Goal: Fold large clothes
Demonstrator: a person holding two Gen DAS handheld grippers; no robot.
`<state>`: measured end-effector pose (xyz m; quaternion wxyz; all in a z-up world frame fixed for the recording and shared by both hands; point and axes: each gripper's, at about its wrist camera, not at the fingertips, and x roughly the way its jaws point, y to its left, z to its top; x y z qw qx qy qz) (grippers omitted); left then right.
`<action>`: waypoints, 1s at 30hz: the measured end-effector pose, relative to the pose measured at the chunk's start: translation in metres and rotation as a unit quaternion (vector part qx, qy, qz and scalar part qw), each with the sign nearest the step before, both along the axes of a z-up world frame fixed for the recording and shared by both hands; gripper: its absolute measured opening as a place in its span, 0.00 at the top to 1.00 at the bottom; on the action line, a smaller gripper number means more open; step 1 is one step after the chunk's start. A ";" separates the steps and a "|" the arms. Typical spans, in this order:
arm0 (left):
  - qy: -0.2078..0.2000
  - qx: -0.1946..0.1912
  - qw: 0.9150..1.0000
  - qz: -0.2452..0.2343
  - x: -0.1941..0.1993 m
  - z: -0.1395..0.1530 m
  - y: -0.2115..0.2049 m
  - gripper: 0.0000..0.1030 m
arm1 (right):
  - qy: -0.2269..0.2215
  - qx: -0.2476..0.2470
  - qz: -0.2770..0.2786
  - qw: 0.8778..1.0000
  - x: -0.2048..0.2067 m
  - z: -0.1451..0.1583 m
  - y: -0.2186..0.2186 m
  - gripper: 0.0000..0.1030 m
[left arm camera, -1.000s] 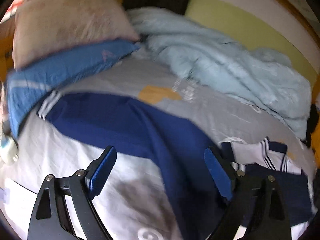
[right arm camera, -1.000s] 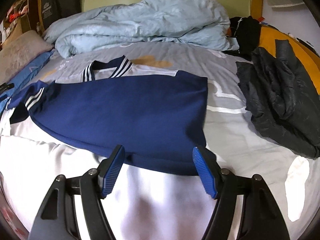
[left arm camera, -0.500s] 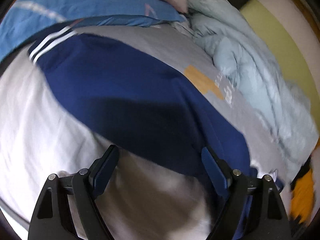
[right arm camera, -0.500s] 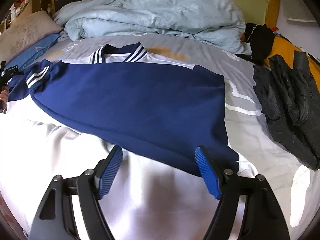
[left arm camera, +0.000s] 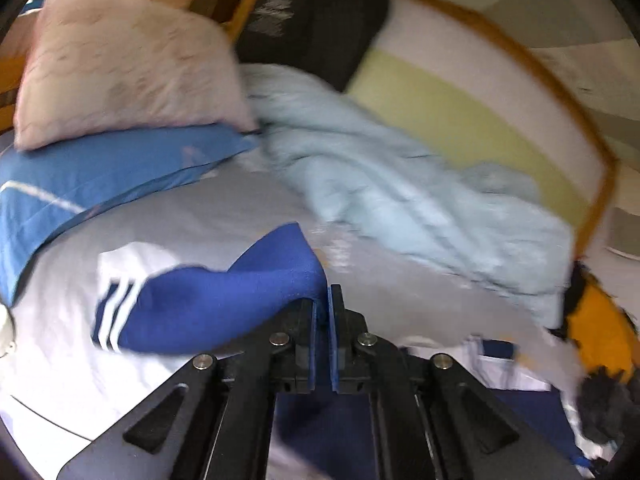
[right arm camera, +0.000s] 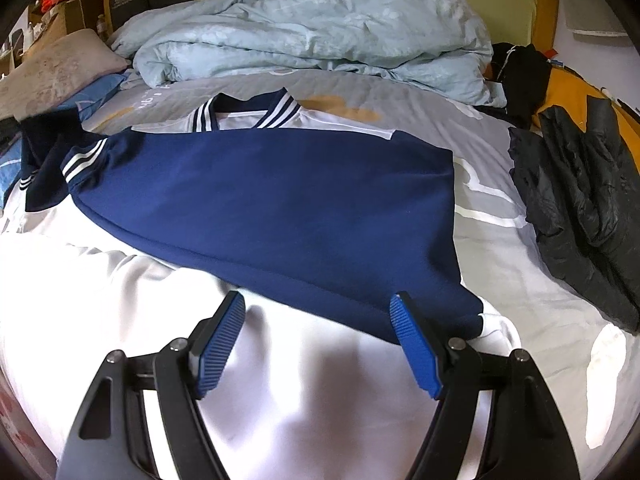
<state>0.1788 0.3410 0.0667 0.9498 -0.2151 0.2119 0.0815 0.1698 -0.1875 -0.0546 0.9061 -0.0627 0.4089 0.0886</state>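
Note:
A navy and white jacket (right arm camera: 280, 200) with striped collar and cuffs lies spread on the bed, one navy sleeve folded across its body. My left gripper (left arm camera: 322, 296) is shut on the navy sleeve (left arm camera: 208, 304), held lifted above the bed, its white-striped cuff hanging to the left. My right gripper (right arm camera: 318, 340) is open and empty, hovering over the jacket's white lower part just in front of the navy sleeve's edge. The lifted sleeve shows at the far left in the right wrist view (right arm camera: 44, 168).
A crumpled light-blue duvet (right arm camera: 320, 28) lies along the headboard. A beige pillow (left arm camera: 120, 68) rests on a blue pillow (left arm camera: 100, 172) at the left. A black jacket (right arm camera: 580, 200) lies at the right on the grey sheet (right arm camera: 480, 184).
My left gripper has closed on the navy sleeve and lifted it off the bed. My right gripper has edged forward toward the folded sleeve's edge and stays open.

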 end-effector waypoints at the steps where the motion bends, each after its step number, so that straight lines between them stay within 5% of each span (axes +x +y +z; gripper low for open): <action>1: -0.009 0.011 1.000 -0.020 -0.005 0.008 -0.016 0.96 | 0.000 0.001 -0.001 1.000 0.000 0.000 0.000 0.29; 4: -0.029 0.045 0.996 -0.077 -0.019 0.024 -0.067 0.96 | 0.000 0.005 -0.003 1.000 -0.001 0.002 -0.002 0.29; 10: -0.020 0.018 0.982 -0.185 -0.032 0.020 -0.159 0.96 | -0.004 0.019 -0.010 1.000 -0.005 0.009 -0.006 0.29; 14: 0.022 0.063 0.977 -0.202 -0.035 -0.010 -0.212 0.96 | -0.007 0.027 -0.013 1.000 -0.011 0.014 -0.010 0.29; 19: 0.088 0.064 0.974 -0.200 -0.041 -0.043 -0.244 0.94 | -0.005 0.037 -0.018 0.999 -0.018 0.018 -0.019 0.29; 23: 0.082 0.059 0.975 -0.200 -0.062 -0.048 -0.252 0.60 | 0.003 0.044 -0.023 0.999 -0.019 0.018 -0.025 0.29; 26: 0.067 0.074 0.976 -0.191 -0.073 -0.042 -0.249 0.58 | 0.002 0.045 -0.027 0.999 -0.019 0.019 -0.027 0.29; 30: 0.054 0.075 0.984 -0.150 -0.074 -0.029 -0.227 0.42 | -0.002 0.046 -0.025 0.999 -0.020 0.020 -0.027 0.29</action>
